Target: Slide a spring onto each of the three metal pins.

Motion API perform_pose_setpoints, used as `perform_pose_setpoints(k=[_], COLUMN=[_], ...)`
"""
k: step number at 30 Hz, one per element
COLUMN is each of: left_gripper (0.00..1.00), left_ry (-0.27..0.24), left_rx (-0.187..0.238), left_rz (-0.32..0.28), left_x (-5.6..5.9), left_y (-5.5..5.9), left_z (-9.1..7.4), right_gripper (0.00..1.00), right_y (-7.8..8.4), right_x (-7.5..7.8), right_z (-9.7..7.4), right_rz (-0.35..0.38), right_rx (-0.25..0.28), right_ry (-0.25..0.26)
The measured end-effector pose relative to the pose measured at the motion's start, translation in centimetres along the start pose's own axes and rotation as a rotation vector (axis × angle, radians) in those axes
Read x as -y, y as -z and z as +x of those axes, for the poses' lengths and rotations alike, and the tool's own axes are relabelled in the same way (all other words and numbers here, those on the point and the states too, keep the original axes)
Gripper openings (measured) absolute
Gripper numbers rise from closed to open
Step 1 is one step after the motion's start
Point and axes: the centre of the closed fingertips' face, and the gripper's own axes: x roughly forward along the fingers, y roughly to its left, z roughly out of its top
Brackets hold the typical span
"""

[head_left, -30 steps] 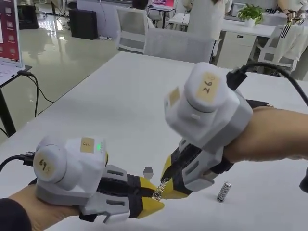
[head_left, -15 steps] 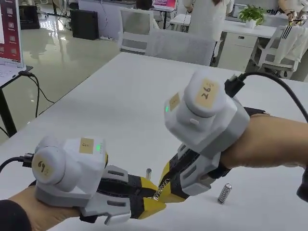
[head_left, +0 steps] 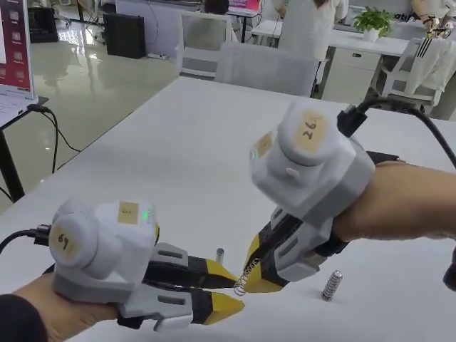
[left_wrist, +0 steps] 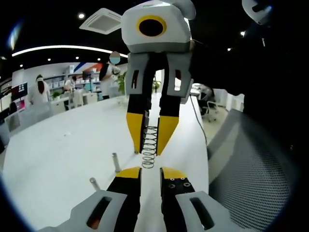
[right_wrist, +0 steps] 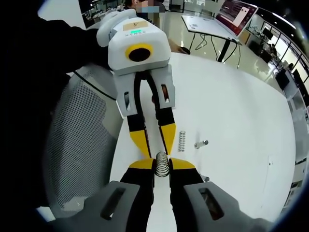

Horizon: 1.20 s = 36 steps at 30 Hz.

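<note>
Clearly the right gripper [right_wrist: 162, 166] clamped the spring [left_wrist: 150, 147], its long axis aimed at the left gripper [head_left: 234, 288], whose jaws looked slightly parted.

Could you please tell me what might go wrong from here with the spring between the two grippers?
1. The right gripper pinches the spring across its coils while the left gripper stands open, so the spring may tilt or pop free.
2. Both grippers crowd close to a pin; a small slip could knock it.
3. The loose spring lies on the table near the right gripper and might get nudged away.
</note>
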Motion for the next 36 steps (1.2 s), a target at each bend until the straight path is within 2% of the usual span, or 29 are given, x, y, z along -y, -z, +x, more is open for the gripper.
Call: perform_pose_setpoints(k=[5, 10, 17, 19, 24, 29, 32, 36], left_gripper=[0.13, 0.19, 0.29, 0.31, 0.40, 0.42, 0.45, 0.46], left_ry=[-0.027, -0.066, -0.149, -0.162, -0.190, -0.189, -0.194, -0.197], left_rx=[-0.010, -0.005, -0.005, -0.006, -0.004, -0.009, -0.006, -0.004], left_rz=[-0.031, -0.057, -0.071, -0.070, -0.086, -0.087, -0.090, -0.094], left_x=[-0.8, -1.6, -3.3, -3.5, -4.1, -4.0, -4.2, -4.3], left_y=[0.6, 0.5, 0.6, 0.6, 0.7, 0.8, 0.8, 0.8], left_z=[-0.4, -0.7, -1.2, -1.3, -1.6, -1.6, -1.6, -1.7], right_gripper=[0.08, 0.08, 0.08, 0.08, 0.08, 0.08, 0.08, 0.08], right_y=[1.1, 2.3, 4.1, 4.6, 5.1, 5.8, 6.1, 6.8], right_x=[1.1, 2.7, 5.0, 5.7, 6.7, 8.1, 8.5, 8.9], right_z=[-0.9, -1.9, -2.6, -2.5, -1.6, -0.4, 0.3, 1.0], right_rz=[0.019, 0.049, 0.075, 0.077, 0.088, 0.102, 0.120, 0.116], right_rx=[-0.022, -0.045, -0.089, -0.108, -0.124, -0.155, -0.161, -0.198], right_ry=[0.032, 0.082, 0.143, 0.158, 0.154, 0.160, 0.145, 0.147])
